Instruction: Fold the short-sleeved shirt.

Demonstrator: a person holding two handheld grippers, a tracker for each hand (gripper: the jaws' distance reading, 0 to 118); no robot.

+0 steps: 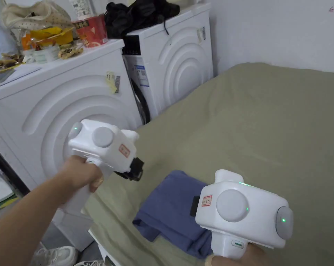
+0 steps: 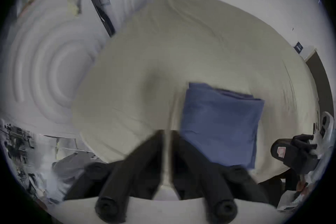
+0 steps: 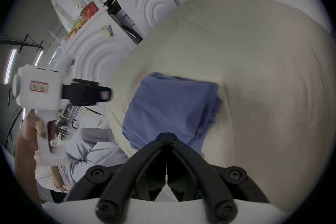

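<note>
Two claws, both off the cloth. The folded blue shirt lies on the bed near its front edge, at 12 o'clock from my right claw, jaws together, empty. My left claw is nearly closed, with the shirt at 2 o'clock. The head view hides the right jaws; the right claw is nearer.

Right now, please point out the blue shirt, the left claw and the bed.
blue shirt (image 1: 169, 204), head view, middle of the folded top layer.
left claw (image 1: 136, 169), head view, its black tip.
bed (image 1: 259, 124), head view, bare green sheet.
</note>
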